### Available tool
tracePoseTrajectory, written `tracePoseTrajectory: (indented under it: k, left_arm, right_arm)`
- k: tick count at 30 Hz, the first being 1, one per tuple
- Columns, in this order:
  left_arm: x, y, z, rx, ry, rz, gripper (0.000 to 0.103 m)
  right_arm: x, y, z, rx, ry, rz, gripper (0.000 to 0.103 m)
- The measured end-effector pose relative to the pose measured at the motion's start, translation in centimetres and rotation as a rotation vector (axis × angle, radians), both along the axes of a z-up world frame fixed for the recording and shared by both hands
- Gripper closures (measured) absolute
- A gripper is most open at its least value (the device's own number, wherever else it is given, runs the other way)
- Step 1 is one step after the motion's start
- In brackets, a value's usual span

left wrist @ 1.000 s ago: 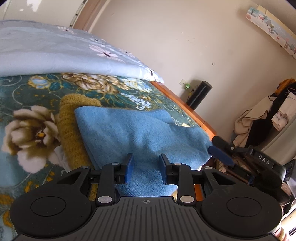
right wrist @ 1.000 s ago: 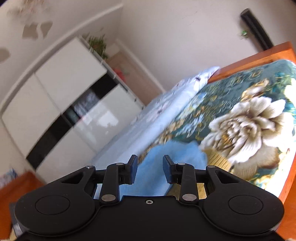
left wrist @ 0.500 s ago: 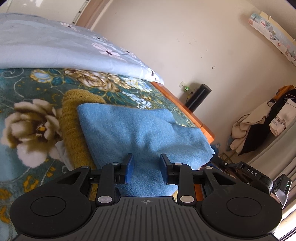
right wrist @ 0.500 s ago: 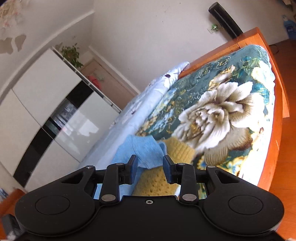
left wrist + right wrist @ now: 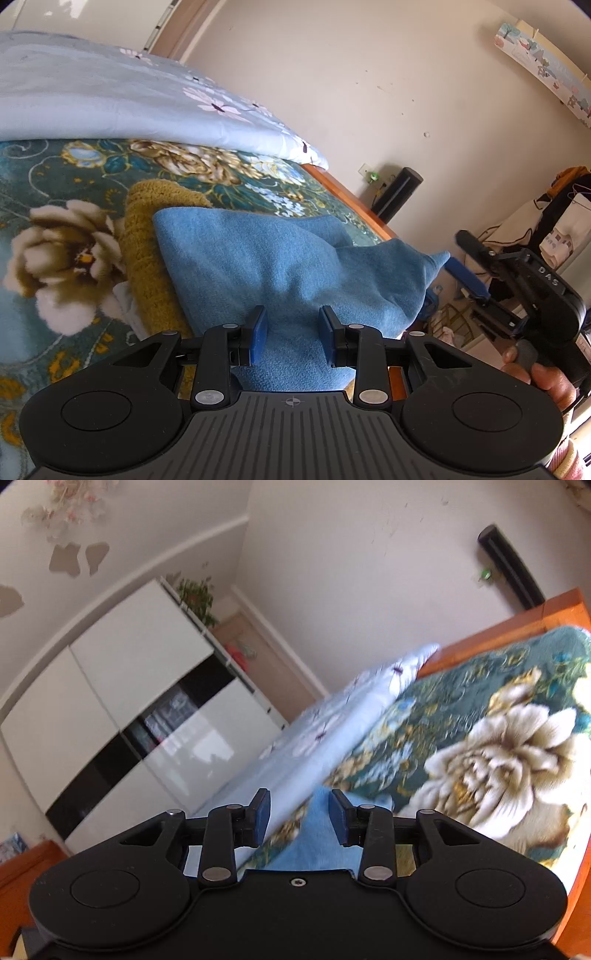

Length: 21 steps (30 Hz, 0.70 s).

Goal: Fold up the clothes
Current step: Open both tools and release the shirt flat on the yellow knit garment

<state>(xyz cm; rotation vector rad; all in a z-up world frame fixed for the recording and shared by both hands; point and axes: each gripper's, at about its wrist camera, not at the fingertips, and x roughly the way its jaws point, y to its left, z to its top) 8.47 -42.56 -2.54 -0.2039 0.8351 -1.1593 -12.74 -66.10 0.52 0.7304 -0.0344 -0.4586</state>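
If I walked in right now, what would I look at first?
Probably the blue garment, lying on the flowery bedspread over a mustard knit. Its right corner pokes up beside the right gripper. The left gripper hovers at its near edge, jaws apart.

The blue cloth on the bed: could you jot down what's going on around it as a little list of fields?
surface: bed with floral blanket
blue cloth: lies partly over a mustard knit garment; its right corner is raised to a peak
pale bedding: piled behind, farther up the bed
left gripper: open, blue cloth beneath and between its pads, no visible pinch
right gripper: at the raised corner, held by a hand; jaws have just been opening, and its own view shows them apart
folding: not finished
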Motion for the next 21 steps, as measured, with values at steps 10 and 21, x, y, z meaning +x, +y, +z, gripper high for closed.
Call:
tracePoseTrajectory:
  k: [10, 21]
  left_arm:
    - [0.1, 0.1, -0.2, -0.007, 0.002, 0.001, 0.075]
    - [0.2, -0.1, -0.4, -0.012, 0.006, -0.015, 0.075]
  right_arm:
    - [0.6, 0.3, -0.4, -0.016, 0.049, 0.064, 0.065]
    - [2.3, -0.7, -5.2, 0.057, 0.18, 0.079, 0.074]
